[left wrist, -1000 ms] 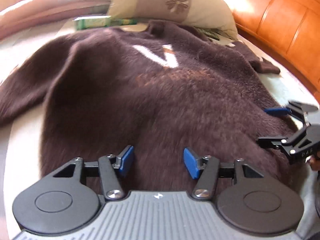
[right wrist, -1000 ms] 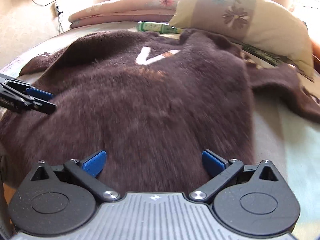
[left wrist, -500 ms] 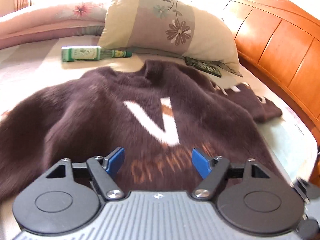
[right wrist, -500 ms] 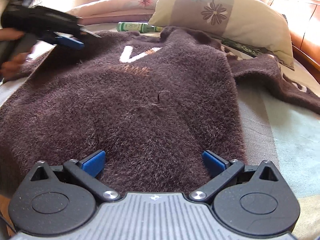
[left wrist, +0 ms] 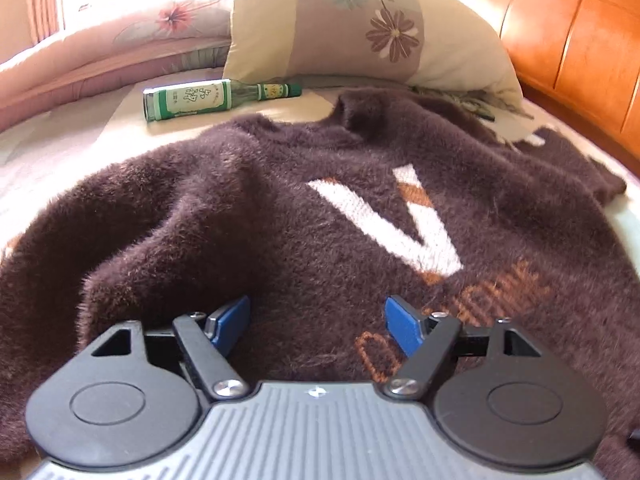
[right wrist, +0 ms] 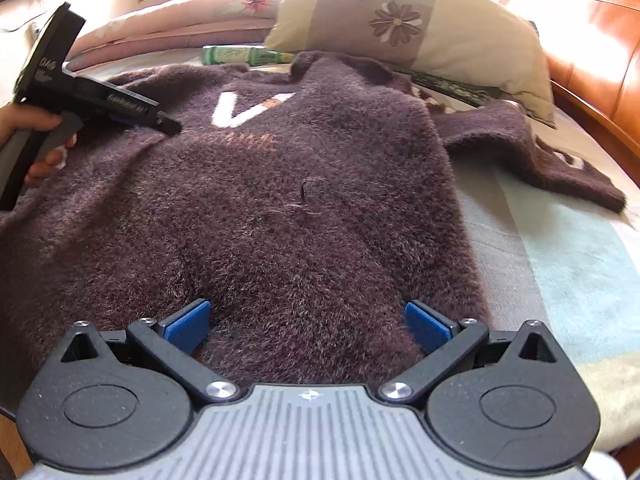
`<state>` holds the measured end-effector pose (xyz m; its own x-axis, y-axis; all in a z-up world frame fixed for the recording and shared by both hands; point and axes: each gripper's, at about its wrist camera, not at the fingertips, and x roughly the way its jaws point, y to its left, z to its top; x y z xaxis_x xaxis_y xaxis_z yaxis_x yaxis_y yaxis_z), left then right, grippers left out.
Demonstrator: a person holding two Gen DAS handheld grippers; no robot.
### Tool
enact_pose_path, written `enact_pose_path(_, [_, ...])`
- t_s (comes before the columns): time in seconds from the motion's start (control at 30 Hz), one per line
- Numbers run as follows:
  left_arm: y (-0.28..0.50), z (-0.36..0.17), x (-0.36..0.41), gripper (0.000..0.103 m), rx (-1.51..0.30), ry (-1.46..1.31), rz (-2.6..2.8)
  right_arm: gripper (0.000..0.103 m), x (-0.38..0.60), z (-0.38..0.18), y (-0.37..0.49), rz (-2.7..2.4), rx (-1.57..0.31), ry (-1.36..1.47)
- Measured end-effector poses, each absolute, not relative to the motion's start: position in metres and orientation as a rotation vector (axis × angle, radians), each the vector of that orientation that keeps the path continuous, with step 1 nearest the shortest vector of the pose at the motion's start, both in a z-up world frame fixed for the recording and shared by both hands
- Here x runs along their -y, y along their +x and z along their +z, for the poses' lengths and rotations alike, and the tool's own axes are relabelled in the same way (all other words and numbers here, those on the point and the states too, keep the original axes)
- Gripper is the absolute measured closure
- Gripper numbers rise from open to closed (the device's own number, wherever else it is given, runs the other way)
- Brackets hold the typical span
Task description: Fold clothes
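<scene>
A fuzzy brown sweater lies spread on the bed, collar far, one sleeve thrown out to the right. The left gripper and the right gripper both hover released above it, grasping nothing. The thick pile may slip or bunch in a shallow pinch, and a wide sweep could hit the green bottle near the pillow.

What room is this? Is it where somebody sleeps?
Most likely a bedroom. The brown fuzzy sweater is spread out on a bed, with a flowered pillow and a folded quilt at the far end, and a wooden headboard beside them.
</scene>
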<state>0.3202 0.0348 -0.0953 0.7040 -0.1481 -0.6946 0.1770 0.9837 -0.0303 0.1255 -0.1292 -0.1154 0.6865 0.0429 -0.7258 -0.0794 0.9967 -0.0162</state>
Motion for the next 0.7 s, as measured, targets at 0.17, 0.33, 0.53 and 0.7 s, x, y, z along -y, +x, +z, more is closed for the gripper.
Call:
enact_pose_path(0.17, [0.315,-0.092,-0.033,0.017,-0.783,0.027,-0.207,0.0,0.125,-0.111,0.126,0.022,-0.834,-0.03])
enact_pose_path(0.33, [0.313,-0.091,-0.028,0.016,-0.786,0.02,-0.221,0.0,0.149,-0.104,0.147,0.011,-0.776,0.077])
enact_pose_path(0.53, [0.317,-0.096,-0.025,0.009,-0.799,0.007,-0.243,0.0,0.183,-0.098,0.177,-0.011,-0.683,0.219])
enact_pose_path(0.7, [0.321,-0.099,-0.023,0.007,-0.797,-0.008,-0.251,0.0,0.212,-0.094,0.202,-0.03,-0.605,0.338])
